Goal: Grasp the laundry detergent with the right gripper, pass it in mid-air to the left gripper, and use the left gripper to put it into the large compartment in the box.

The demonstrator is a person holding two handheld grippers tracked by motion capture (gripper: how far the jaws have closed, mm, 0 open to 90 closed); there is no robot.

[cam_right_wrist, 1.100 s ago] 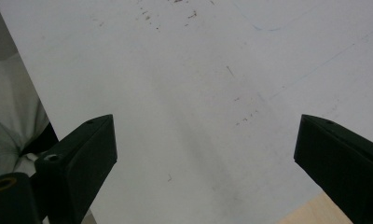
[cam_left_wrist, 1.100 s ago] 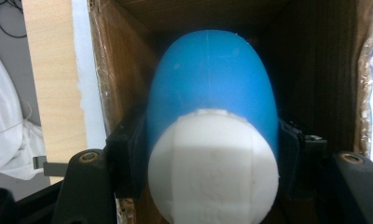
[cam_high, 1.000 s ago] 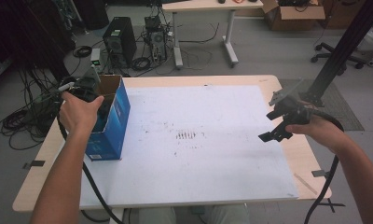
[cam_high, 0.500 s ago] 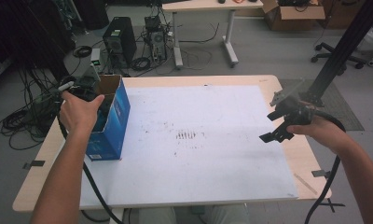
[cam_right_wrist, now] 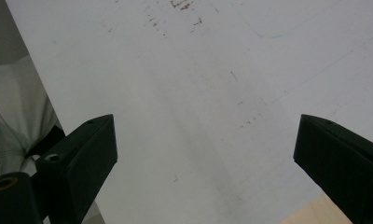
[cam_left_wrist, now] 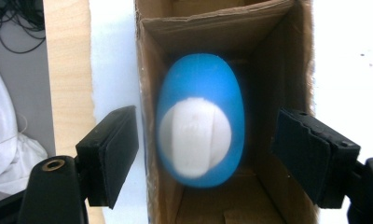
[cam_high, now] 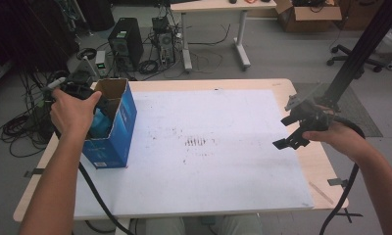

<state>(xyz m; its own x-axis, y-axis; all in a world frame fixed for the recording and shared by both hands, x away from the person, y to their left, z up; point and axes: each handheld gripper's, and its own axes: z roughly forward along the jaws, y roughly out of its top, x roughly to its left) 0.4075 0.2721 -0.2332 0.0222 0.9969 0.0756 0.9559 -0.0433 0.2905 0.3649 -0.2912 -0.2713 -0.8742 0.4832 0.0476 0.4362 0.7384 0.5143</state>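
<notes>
Inside the cardboard box [cam_left_wrist: 222, 112], the left tool [cam_left_wrist: 208, 158], just opening, straddles a blue egg-shaped object [cam_left_wrist: 201, 126] untouched.

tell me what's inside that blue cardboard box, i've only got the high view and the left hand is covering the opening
Observer: A blue egg-shaped object with a white patch sits inside the blue cardboard box, seen from the left gripper view.
Operator: are the fingers clamped on it
Observer: No. The left gripper has just been opening; its fingers stand apart on either side, clear of the object.
Operator: anything between the right fingers
Observer: Nothing. The right gripper is open over the bare white table mat.
</notes>
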